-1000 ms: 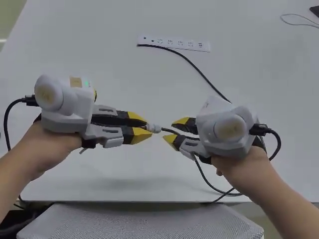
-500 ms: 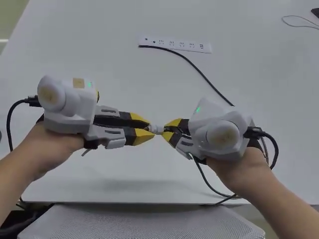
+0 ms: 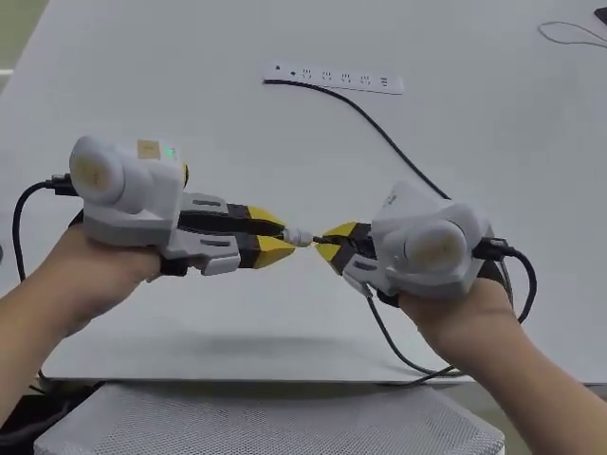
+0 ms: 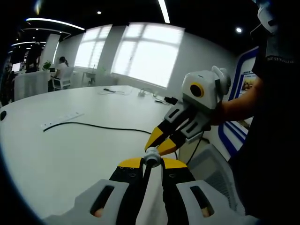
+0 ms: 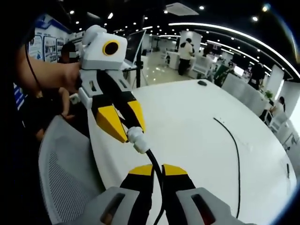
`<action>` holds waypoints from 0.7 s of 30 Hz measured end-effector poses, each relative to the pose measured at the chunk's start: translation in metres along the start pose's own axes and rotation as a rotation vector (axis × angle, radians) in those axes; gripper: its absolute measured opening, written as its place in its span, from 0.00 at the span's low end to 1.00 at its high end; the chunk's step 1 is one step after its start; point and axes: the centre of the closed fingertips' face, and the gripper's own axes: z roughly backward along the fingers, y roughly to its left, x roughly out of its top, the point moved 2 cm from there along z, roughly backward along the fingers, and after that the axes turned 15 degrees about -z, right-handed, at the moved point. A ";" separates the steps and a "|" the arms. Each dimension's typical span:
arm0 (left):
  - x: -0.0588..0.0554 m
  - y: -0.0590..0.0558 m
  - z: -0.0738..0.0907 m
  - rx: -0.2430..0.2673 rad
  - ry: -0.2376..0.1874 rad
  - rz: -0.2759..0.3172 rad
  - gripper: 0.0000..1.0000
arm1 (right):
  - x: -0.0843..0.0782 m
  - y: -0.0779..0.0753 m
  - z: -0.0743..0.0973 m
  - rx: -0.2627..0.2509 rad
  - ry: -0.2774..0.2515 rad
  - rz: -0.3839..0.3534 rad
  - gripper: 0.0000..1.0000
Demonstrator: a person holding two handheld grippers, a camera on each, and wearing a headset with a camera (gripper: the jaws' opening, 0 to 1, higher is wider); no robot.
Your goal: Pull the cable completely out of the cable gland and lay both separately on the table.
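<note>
The left tongs (image 3: 281,245) are pressed onto the cable gland (image 3: 297,237) — a small white plastic fitting, round and ribbed, caught between their yellow wedge-shaped tips. A thin black cable (image 5: 153,164) comes out of the gland's end, seated in it, and runs straight into the right tongs (image 3: 330,248). These are squeezed together, pinching the cable just beside the gland. Gland and cable hang in the air over the near edge of the smooth white tabletop (image 3: 190,114) — neither touches it. Farther back on the tabletop lies a long, flat white power strip (image 3: 334,80), its black cord (image 3: 379,135) curving toward the right tongs.
</note>
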 end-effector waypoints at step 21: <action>0.001 0.001 0.003 0.010 -0.004 0.001 0.15 | -0.041 -0.035 0.000 -0.066 0.008 -0.338 0.00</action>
